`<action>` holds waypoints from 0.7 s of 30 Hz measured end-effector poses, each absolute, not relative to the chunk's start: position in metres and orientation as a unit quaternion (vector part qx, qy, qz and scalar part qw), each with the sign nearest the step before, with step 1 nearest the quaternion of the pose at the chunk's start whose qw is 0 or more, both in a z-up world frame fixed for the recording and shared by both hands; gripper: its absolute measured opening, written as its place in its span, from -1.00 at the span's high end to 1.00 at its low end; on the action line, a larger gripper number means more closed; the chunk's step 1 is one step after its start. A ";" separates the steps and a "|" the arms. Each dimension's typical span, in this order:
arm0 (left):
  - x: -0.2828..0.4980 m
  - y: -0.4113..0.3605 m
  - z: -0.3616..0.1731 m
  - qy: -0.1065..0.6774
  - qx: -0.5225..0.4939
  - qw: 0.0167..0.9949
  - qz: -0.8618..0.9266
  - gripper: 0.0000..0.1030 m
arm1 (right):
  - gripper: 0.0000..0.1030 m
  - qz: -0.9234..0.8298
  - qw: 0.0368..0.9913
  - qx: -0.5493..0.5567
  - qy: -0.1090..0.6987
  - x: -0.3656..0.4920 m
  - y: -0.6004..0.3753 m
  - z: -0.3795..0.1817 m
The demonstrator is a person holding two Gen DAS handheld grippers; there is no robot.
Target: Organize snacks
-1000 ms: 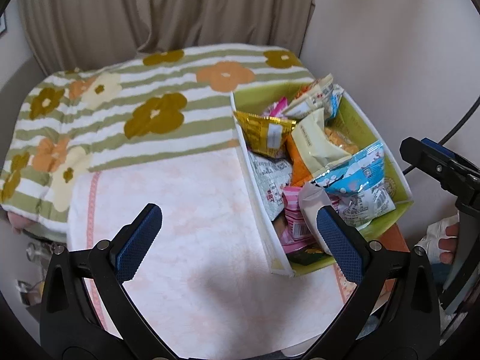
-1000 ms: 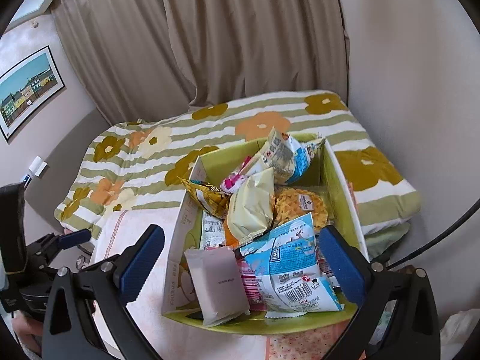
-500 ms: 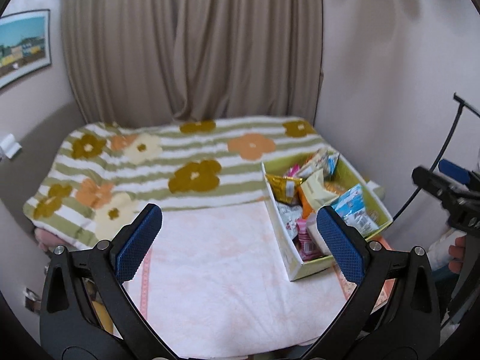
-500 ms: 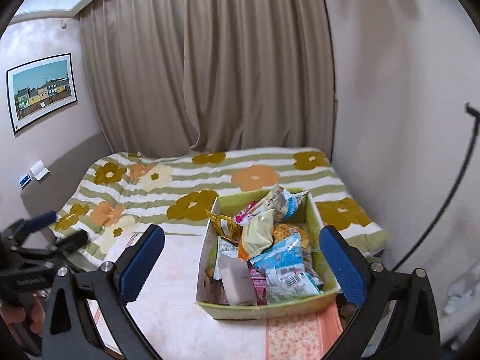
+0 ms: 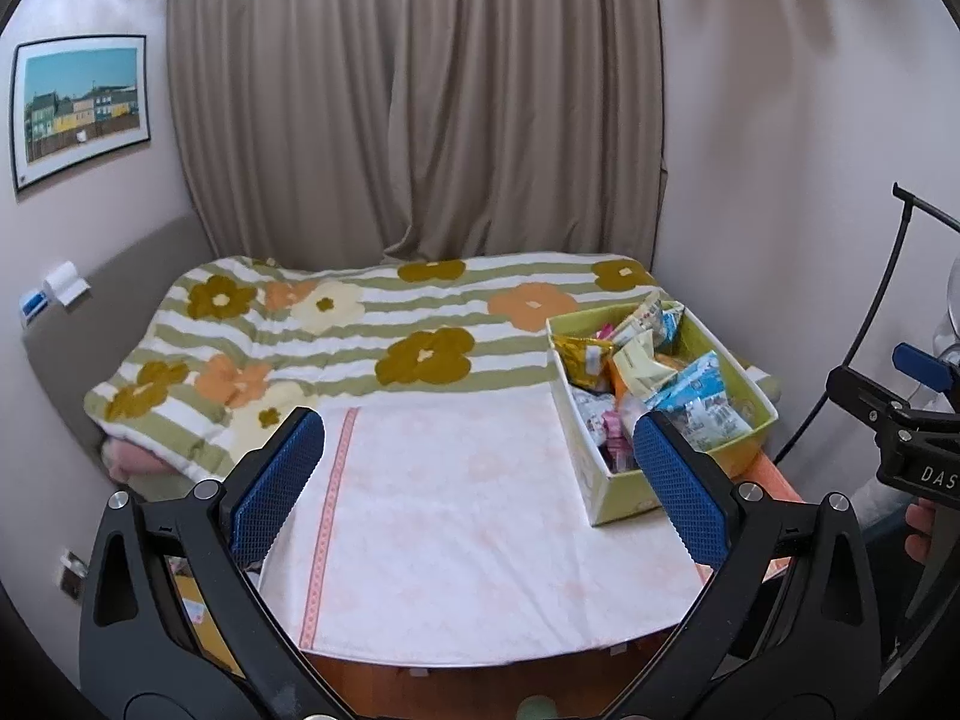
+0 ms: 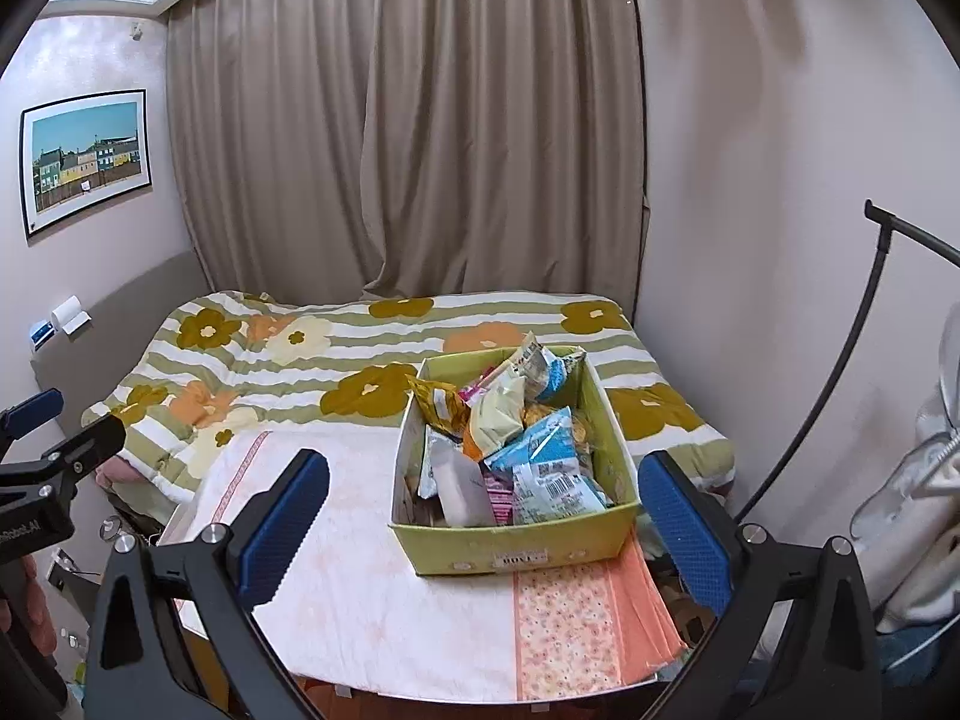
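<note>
Where snacks (image 6: 516, 450) pile, box (image 6: 522, 546) bottom hidden

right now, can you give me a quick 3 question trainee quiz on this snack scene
1. True or false: the left tool is shut on a snack packet.
2. Where are the snack packets? A) spread over the white towel B) piled in the green box C) on the floral blanket
3. Fill in: the green box stands on the white ____.

Key:
1. False. Both the left tool and the right tool are open and hold nothing.
2. B. The snack packets fill the box.
3. towel.
</note>
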State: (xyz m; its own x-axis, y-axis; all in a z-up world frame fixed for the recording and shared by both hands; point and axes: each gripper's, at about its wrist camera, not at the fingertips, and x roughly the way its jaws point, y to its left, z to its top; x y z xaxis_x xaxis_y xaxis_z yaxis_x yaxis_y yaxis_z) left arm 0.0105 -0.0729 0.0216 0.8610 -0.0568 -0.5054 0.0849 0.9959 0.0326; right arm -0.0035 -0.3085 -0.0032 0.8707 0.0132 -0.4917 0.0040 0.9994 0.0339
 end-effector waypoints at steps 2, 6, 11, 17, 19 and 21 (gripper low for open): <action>0.006 -0.071 0.021 0.258 0.023 0.965 -0.035 -0.99 | -0.99 0.002 0.967 0.017 0.253 -0.006 -0.309 -0.003; 0.003 -0.071 0.022 0.253 0.012 0.967 -0.039 -0.99 | -0.99 0.001 0.967 0.017 0.253 -0.010 -0.310 -0.004; 0.002 -0.077 0.021 0.251 0.016 0.967 -0.037 -0.99 | -0.99 0.001 0.967 0.019 0.253 -0.012 -0.312 -0.004; 0.003 -0.083 0.023 0.248 0.020 0.968 -0.035 -0.99 | -0.99 0.002 0.967 0.020 0.253 -0.010 -0.314 -0.002; 0.001 -0.085 0.024 0.247 0.020 0.968 -0.034 -0.99 | -0.99 0.002 0.967 0.020 0.253 -0.010 -0.314 -0.003; 0.002 -0.086 0.024 0.247 0.020 0.968 -0.034 -0.99 | -0.99 0.002 0.967 0.020 0.253 -0.010 -0.313 -0.003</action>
State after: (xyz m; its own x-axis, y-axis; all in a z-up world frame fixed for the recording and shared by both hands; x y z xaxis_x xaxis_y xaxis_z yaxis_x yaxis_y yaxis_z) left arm 0.0019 -0.0857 0.0241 0.8759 -0.0550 -0.4793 0.0751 0.9969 0.0230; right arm -0.0099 -0.3135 -0.0029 0.8718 0.0137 -0.4896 0.0065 0.9992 0.0394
